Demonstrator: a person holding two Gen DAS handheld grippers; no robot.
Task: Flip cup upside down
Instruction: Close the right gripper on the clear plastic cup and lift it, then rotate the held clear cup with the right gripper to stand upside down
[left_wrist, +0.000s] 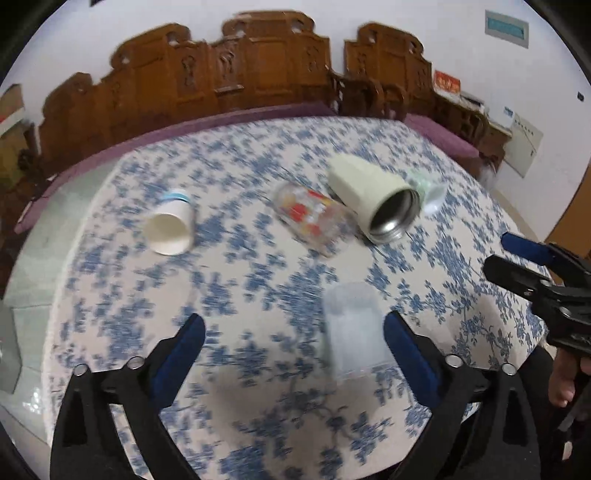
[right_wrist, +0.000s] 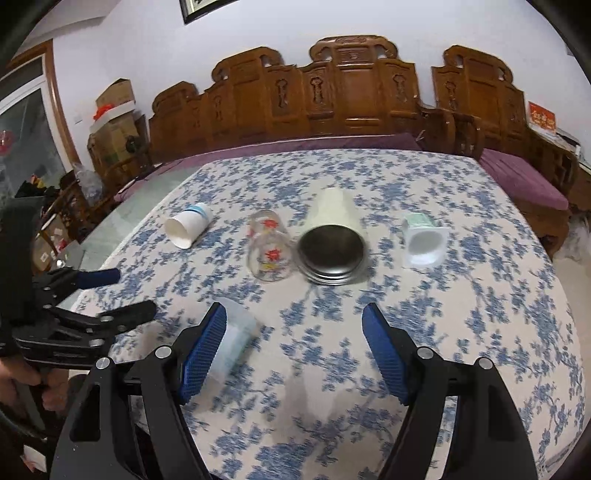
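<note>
A translucent frosted plastic cup (left_wrist: 352, 330) stands on the blue-and-white floral tablecloth (left_wrist: 258, 295), its narrower closed end up; blur hides its rim. It is the landmark here, and it sits near the table's front edge. Beyond it, four more vessels lie on their sides in a rough row: one white paper cup with blue bands (left_wrist: 170, 227) far to the cup's left, one clear drinking glass with red and yellow print (left_wrist: 314, 218) straight beyond it, one cream-coloured tumbler with a steel lining (left_wrist: 373, 197) just right of the glass and seemingly touching it, and one small white plastic pot with a green label (right_wrist: 424, 240) farthest right. Five containers in all. The left gripper (left_wrist: 293, 330) has its blue-padded jaws spread wide, with the cup just inside its right finger, apparently not touching. The right gripper (right_wrist: 295, 339) is also spread apart, and holds nothing, the cup lying just outside its left finger. Open cloth stretches between the cup and the row. Behind the table's far edge runs one carved wooden bench with purple cushions (right_wrist: 351, 96).
</note>
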